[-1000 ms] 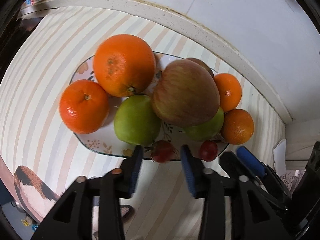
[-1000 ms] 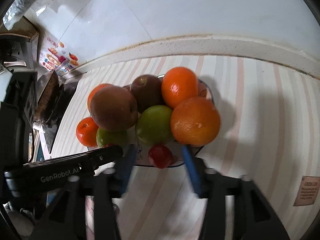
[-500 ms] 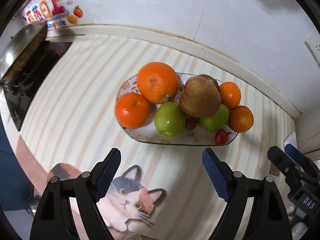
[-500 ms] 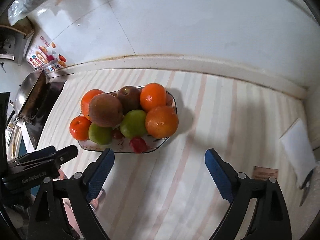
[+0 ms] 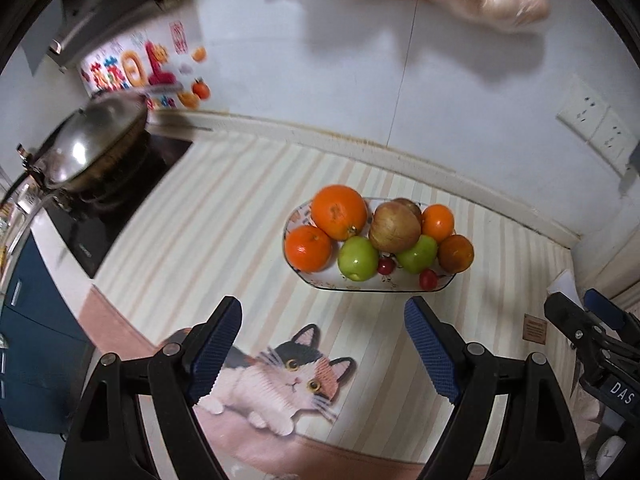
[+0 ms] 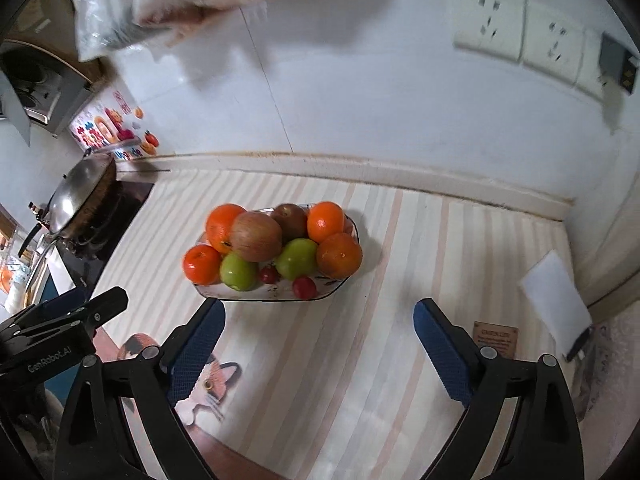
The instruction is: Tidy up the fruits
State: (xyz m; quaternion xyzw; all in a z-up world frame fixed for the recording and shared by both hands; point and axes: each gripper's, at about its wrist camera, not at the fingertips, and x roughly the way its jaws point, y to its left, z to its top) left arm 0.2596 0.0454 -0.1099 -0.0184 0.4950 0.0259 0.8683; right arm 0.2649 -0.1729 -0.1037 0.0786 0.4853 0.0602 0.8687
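Note:
A patterned plate (image 5: 372,287) (image 6: 276,295) on the striped counter mat holds several oranges (image 5: 338,211) (image 6: 339,253), two green apples (image 5: 357,258) (image 6: 297,257), red-brown apples (image 5: 394,229) (image 6: 256,236) and two small red fruits (image 5: 428,279) (image 6: 304,287). My left gripper (image 5: 322,340) is open and empty, held well back from the plate above the cat picture. My right gripper (image 6: 318,342) is open and empty, also back from the plate. Each gripper shows at the edge of the other's view (image 5: 592,328) (image 6: 64,320).
A wok (image 5: 84,152) (image 6: 80,192) sits on a black stove at the left. A cat picture (image 5: 280,380) marks the mat's front. A white paper (image 6: 554,300) and a small brown card (image 6: 495,334) lie at the right. Wall sockets (image 6: 520,32) are above.
Both grippers opened wide and pulled back and up from the plate's front edge. The two small red fruits now lie on the plate, and the whole counter shows.

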